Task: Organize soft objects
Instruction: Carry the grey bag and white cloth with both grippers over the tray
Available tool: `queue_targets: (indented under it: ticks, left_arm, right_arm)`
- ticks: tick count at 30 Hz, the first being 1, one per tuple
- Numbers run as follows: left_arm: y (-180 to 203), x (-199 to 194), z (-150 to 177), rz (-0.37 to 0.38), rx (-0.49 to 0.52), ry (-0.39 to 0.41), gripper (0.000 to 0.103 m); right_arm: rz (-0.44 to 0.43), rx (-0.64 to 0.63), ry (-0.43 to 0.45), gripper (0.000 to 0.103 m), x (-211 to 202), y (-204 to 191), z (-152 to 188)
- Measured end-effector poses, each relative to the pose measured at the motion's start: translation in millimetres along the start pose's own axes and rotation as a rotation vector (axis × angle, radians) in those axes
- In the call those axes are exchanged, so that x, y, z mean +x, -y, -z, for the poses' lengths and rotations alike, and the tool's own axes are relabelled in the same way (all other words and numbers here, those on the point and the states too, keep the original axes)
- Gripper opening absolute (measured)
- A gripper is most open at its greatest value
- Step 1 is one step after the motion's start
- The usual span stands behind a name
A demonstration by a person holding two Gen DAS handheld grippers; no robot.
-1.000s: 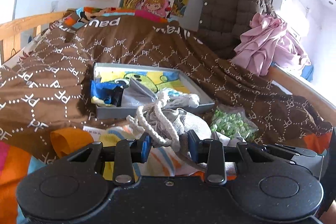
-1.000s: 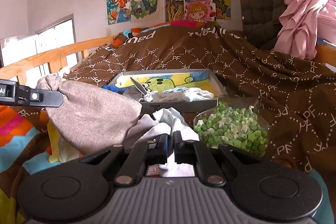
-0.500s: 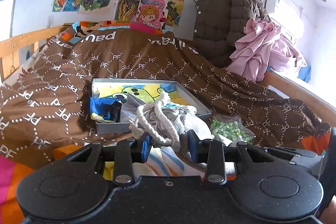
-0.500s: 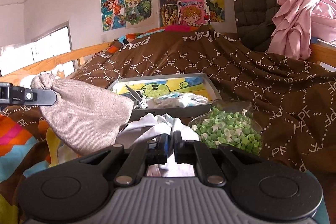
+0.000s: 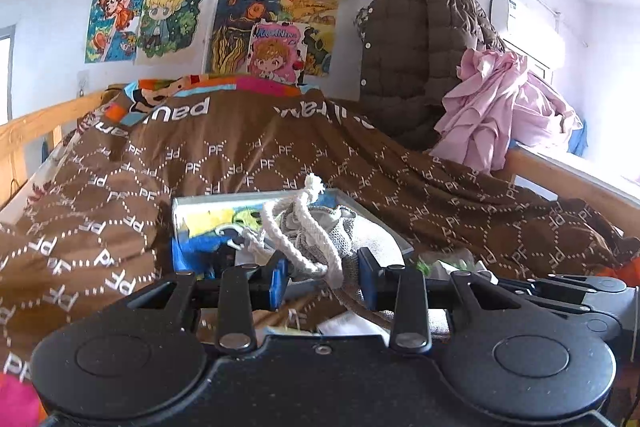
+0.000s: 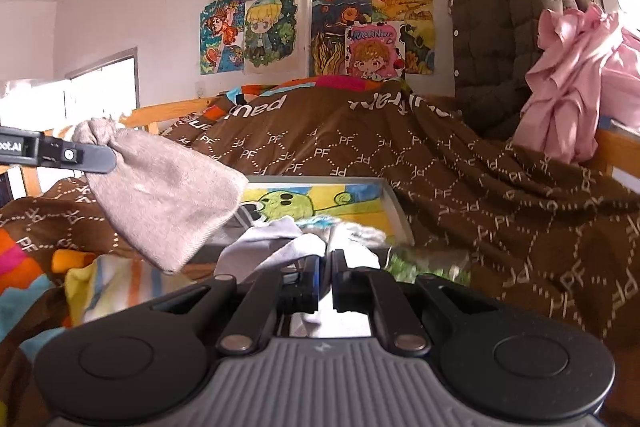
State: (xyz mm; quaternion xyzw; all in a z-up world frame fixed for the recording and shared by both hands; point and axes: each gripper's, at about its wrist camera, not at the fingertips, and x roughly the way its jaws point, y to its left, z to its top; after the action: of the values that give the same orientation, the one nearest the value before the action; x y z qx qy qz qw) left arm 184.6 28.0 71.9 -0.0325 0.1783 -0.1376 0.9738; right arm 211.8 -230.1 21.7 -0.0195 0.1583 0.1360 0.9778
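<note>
While the left gripper (image 5: 322,281) pinches the gathered neck of a beige drawstring pouch (image 6: 168,195), we see the pouch hanging in the air over the bed, above the near left corner of the shallow gray tray (image 6: 394,215). White cord (image 5: 298,239) loops between its blue pads (image 5: 277,281). Right gripper (image 6: 326,277) is nearly closed on a white cloth (image 6: 296,247), lifted just in front of the tray's near edge. Tray sits on the brown PF-print blanket (image 6: 500,195) and carries a cartoon picture on its floor plus something blue at its near left corner; we can't tell what. Green and white bits (image 6: 424,263) lie just right of the tray, blurred.
</note>
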Motion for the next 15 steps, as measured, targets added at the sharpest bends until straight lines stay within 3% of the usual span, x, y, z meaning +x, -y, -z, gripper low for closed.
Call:
queue_targets:
  ticks: [9, 15]
  left_arm:
    - [-31, 47, -36, -0.02, 0.04, 0.013, 0.038]
    - [-60, 87, -53, -0.081, 0.019, 0.039, 0.038]
  right_arm:
    - [-0.057, 0.016, -0.036, 0.006, 97, -4, -59]
    - [-0.064, -0.021, -0.057, 0.006, 159, -16, -82]
